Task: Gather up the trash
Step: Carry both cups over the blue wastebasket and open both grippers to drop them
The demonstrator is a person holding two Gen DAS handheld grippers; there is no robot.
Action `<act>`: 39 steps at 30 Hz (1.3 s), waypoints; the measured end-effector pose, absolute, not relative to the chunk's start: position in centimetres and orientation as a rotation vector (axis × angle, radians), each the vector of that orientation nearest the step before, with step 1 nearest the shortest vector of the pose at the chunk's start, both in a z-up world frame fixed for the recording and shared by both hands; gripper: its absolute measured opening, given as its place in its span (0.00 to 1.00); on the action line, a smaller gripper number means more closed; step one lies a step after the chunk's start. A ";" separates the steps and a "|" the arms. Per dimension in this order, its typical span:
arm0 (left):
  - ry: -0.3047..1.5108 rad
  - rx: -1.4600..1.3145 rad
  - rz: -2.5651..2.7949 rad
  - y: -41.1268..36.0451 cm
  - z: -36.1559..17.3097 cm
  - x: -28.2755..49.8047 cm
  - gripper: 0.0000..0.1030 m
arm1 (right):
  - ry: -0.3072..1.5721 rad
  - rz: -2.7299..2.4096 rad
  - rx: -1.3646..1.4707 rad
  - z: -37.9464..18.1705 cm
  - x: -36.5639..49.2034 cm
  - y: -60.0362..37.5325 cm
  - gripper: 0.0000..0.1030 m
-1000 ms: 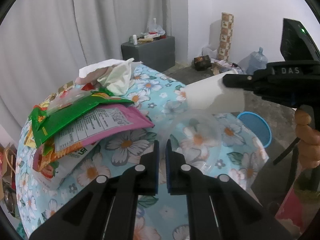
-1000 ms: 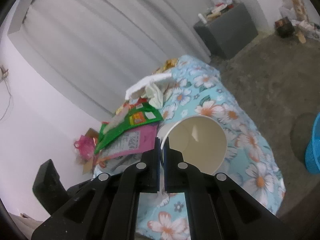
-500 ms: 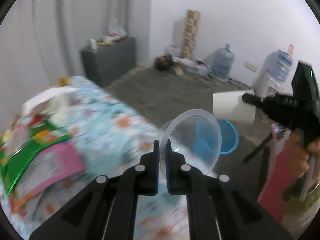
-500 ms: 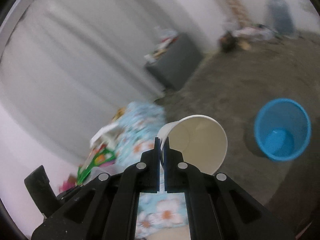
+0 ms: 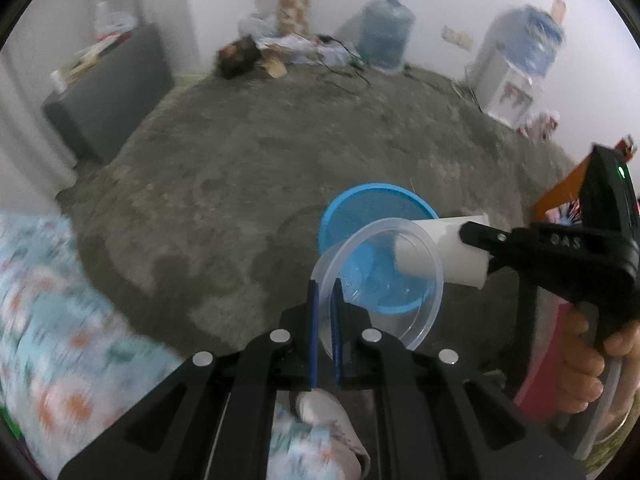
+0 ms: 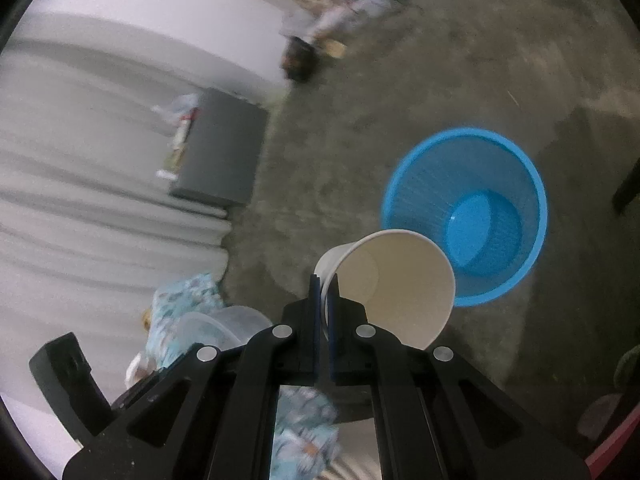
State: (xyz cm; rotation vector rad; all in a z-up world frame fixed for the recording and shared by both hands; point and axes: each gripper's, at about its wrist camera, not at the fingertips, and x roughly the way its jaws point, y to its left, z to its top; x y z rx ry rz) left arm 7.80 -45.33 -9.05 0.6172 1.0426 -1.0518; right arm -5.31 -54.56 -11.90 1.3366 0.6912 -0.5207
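Above one blue bin (image 6: 516, 272), our left tongs (image 5: 324, 304) clamp one clear tub (image 5: 400, 304), our right tongs (image 6: 324, 300), jaws just easing, one white paper cup (image 6: 400, 284).

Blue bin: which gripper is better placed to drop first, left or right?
Right, probably. In the left wrist view the paper cup in the right gripper hangs over the blue bin. The left gripper holds the clear bowl nearer the bin's front rim.

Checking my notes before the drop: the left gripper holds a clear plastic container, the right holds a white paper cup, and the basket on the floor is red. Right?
Not quite. The basket is blue, as the right wrist view shows. The rest stands: the left gripper pinches the clear plastic container, and the right gripper pinches the white paper cup.
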 end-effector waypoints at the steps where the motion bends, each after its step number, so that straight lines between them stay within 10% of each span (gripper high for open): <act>1: 1.054 0.622 -1.052 -46.4 -9.9 7.9 0.05 | 0.714 -0.535 1.353 -13.0 -4.8 -55.7 0.06; 4: 1.110 0.627 -1.065 -50.0 -12.6 8.4 0.06 | 0.765 -0.554 1.419 -15.8 -4.3 -58.3 0.23; 6: 1.118 0.653 -1.069 -51.8 -13.9 8.1 0.24 | 0.815 -0.579 1.458 -18.1 -3.8 -59.8 0.45; 12: 1.111 0.653 -1.081 -54.1 -15.3 6.8 0.46 | 0.933 -0.664 1.531 -22.1 -3.1 -60.7 0.65; 23: 1.004 0.522 -1.083 -49.6 -9.1 8.0 0.60 | 0.939 -0.667 1.362 -19.5 -3.0 -59.4 0.72; 39: 0.650 0.450 -0.956 -27.7 4.6 6.2 0.85 | 0.817 -0.604 0.524 -0.6 1.5 -43.2 0.92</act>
